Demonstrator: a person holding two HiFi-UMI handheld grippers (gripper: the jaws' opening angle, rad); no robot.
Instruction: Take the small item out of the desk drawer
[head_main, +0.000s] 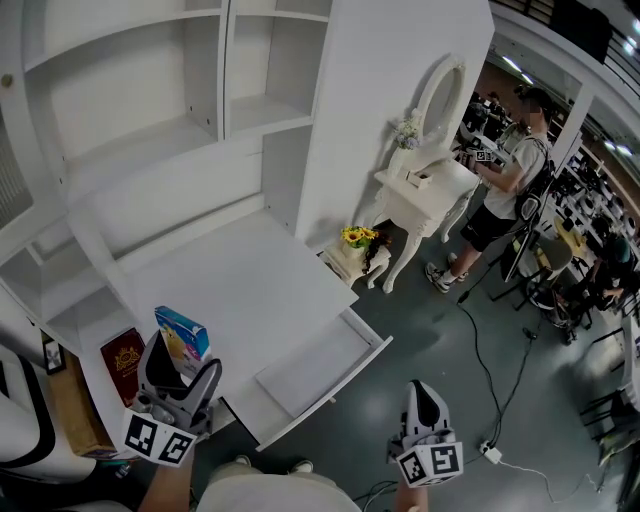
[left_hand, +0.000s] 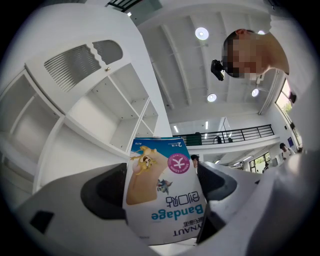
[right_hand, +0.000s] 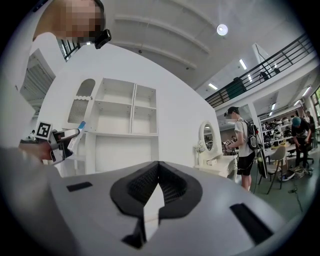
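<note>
A small blue and white bandage box (head_main: 181, 338) (left_hand: 162, 190) stands between the jaws of my left gripper (head_main: 180, 372), which is shut on it and holds it above the desk's left front corner. The box's print reads upside down in the left gripper view. The white desk drawer (head_main: 318, 370) is pulled out and looks bare inside. My right gripper (head_main: 426, 407) hangs over the floor to the right of the drawer, jaws pressed together with nothing in them (right_hand: 156, 197). In the right gripper view the left gripper (right_hand: 62, 142) with the box shows at far left.
The white desk (head_main: 230, 290) has open shelves (head_main: 150, 90) behind it. A dark red booklet (head_main: 124, 362) lies on a low shelf at left. A white vanity with an oval mirror (head_main: 432, 170) and a yellow flower pot (head_main: 356, 240) stand to the right. A person (head_main: 505, 185) stands beyond; cables (head_main: 480, 350) cross the floor.
</note>
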